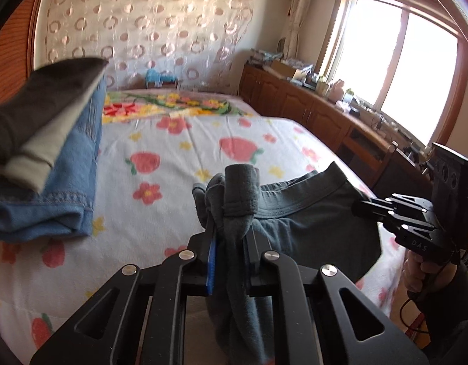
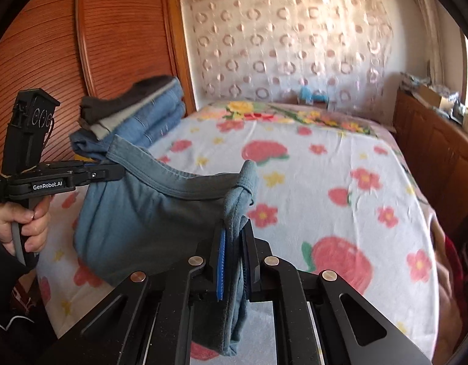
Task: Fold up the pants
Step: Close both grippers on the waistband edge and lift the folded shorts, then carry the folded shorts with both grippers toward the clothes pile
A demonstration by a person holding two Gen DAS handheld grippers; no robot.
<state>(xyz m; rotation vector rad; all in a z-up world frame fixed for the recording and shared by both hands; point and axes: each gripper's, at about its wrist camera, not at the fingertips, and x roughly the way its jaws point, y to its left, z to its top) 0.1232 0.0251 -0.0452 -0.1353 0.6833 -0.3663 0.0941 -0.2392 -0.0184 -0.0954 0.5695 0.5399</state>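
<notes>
Grey-blue pants (image 1: 307, 213) hang in the air above the bed, stretched between both grippers by the waistband. My left gripper (image 1: 229, 228) is shut on a bunched end of the waistband; in the right wrist view it (image 2: 118, 172) shows at the left, held by a hand. My right gripper (image 2: 234, 243) is shut on the other end of the pants (image 2: 148, 213); in the left wrist view it (image 1: 360, 205) shows at the right. The legs hang below, partly hidden by the grippers.
The bed has a white strawberry and flower sheet (image 1: 173, 158) (image 2: 325, 182). A stack of folded jeans and dark clothes (image 1: 45, 158) (image 2: 133, 115) lies on its left side. Wooden cabinets (image 1: 310, 106) with clutter run along the right under the window. A wooden wardrobe (image 2: 82, 45) stands left.
</notes>
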